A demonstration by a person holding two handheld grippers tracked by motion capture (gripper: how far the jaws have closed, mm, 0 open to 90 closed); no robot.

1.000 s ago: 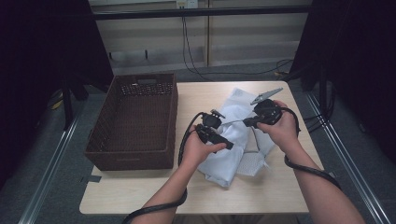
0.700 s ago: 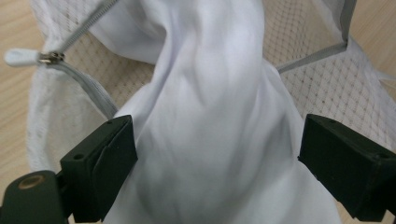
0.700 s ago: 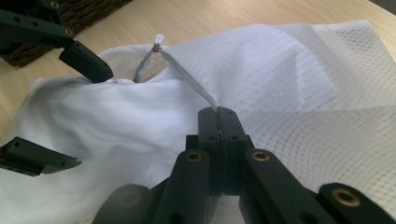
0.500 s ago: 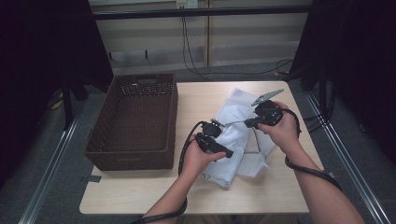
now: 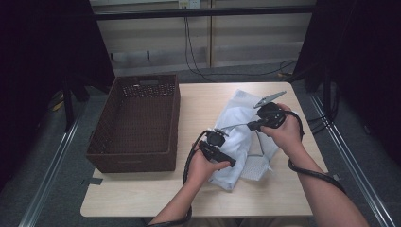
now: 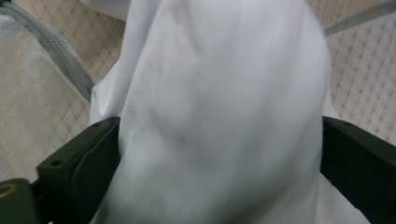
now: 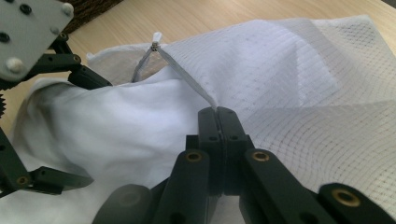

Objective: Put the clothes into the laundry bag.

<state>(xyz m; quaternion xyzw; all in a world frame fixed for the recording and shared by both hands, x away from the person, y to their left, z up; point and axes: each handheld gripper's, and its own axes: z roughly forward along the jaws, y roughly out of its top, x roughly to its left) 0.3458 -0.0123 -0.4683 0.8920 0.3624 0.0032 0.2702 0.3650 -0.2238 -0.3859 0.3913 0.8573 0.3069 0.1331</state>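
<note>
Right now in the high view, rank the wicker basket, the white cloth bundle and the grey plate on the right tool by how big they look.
1. Wicker basket, clearly the largest.
2. White cloth bundle, partly covered by both tools, yet still smaller than the basket.
3. Grey plate on the right tool, by far the smallest.

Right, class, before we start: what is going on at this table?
A person works with a gripper in each hand on a white garment and a white mesh bag on the table. The right gripper is shut on the bag's edge. The left gripper has the garment bulging between its wide jaws. A brown wicker basket stands alongside.
</note>
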